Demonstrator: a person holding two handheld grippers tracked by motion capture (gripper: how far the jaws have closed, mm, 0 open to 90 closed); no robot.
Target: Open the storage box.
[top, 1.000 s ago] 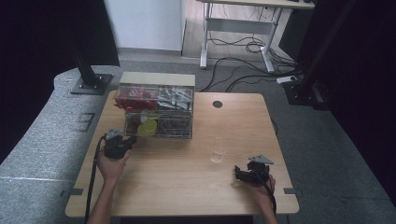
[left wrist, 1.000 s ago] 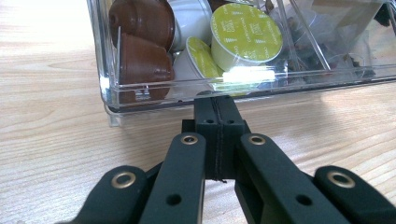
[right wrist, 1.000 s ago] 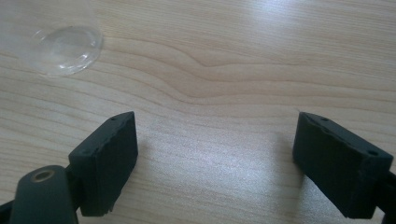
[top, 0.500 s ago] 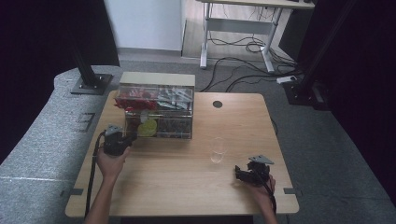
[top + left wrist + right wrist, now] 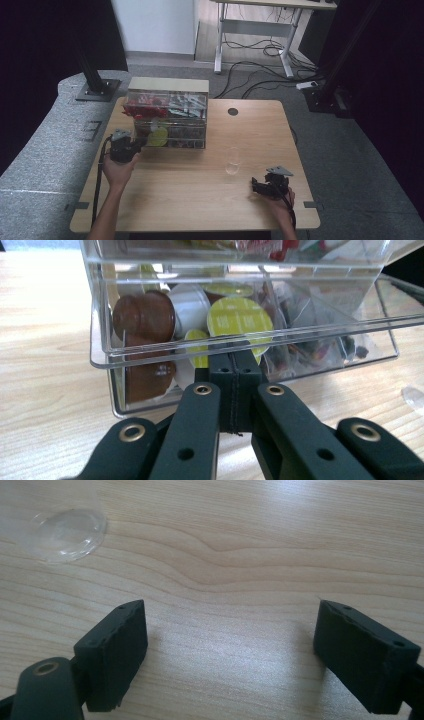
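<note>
A clear plastic organiser [image 5: 167, 120] stands at the back left of the table. It holds red packets on top and coffee capsules and tea bags below. In the left gripper view its lower drawer [image 5: 240, 335] shows brown, white and green-lidded capsules [image 5: 240, 320]. My left gripper [image 5: 233, 360] is shut, jaws pressed together, with its tips right at the drawer's front rim. In the high view it [image 5: 136, 146] sits at the box's lower left corner. My right gripper [image 5: 257, 186] rests near the front right of the table, open with nothing between its jaws [image 5: 230, 655].
A clear drinking glass [image 5: 232, 161] stands mid-table, just beyond the right gripper; its base shows as a round glass base [image 5: 65, 532] in the right gripper view. The wooden table [image 5: 200, 200] has a cable hole [image 5: 233, 111] at the back. Cables lie on the floor behind.
My left gripper has risen a little and edged toward the organiser's front. The right gripper has stayed where it was.
</note>
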